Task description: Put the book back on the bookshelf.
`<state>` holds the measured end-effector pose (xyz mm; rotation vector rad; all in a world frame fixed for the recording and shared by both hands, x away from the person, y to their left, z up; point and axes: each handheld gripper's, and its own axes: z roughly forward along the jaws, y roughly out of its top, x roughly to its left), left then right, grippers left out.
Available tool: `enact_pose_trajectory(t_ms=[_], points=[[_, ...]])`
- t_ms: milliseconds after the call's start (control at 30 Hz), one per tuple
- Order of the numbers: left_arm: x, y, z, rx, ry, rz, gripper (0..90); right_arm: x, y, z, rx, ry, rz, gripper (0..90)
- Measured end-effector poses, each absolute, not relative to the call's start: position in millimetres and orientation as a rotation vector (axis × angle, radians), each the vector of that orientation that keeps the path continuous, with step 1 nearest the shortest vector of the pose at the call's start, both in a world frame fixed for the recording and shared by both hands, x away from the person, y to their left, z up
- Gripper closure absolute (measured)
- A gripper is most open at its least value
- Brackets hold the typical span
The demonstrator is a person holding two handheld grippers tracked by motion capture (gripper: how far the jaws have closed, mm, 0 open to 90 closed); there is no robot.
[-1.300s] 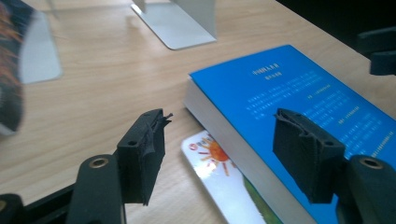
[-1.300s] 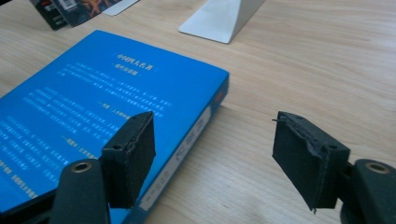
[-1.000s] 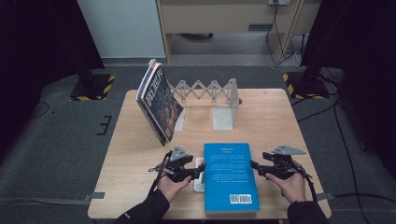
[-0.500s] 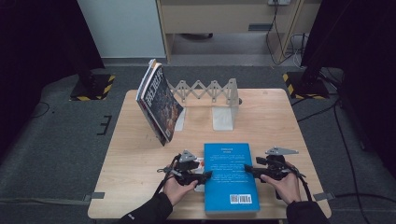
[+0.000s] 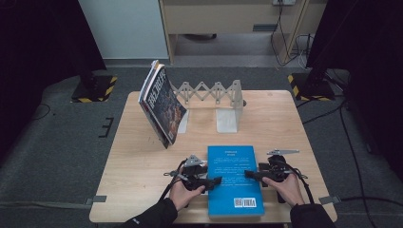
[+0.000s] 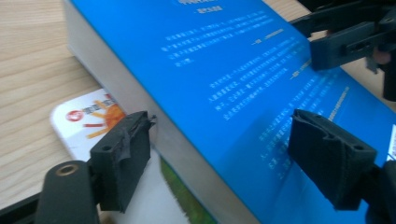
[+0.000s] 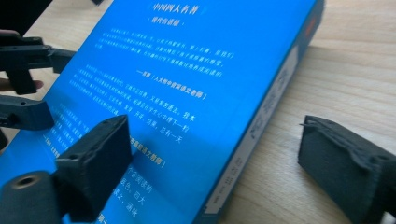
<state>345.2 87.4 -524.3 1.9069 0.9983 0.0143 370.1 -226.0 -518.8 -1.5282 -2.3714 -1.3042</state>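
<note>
step: both grippers set astride the long edges of the thick blue hardback book [image 5: 235,179], nothing lifted yet
book: flat, back cover up, barcode toward the person, near edge of the light wooden table [image 5: 142,161]; thin printed card [image 6: 88,116] lies under its left edge, I think
left gripper [image 5: 213,181]: jaws just widened, straddling the page edge, pads not pressing
right gripper [image 5: 249,174]: jaws just widened, straddling the spine, no clamp
next: close both on the edges evenly, then lift level

Thick blue book [image 5: 234,179] lies flat, back cover up, at the table's near edge
</note>
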Motion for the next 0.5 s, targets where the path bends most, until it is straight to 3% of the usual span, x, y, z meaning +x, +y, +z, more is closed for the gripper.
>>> enact_pose_trajectory(t_ms=[200,500], points=[[346.2,86.2,-527.7,1.897,0.997,0.002,13.6,367.5,-220.6,-519.2,-1.448,-2.454,-1.348,5.2],[347.5,86.4,-527.1,1.903,1.002,-0.009,12.3,366.8,-221.6,-521.2,-1.451,-2.412,-1.396,12.5]])
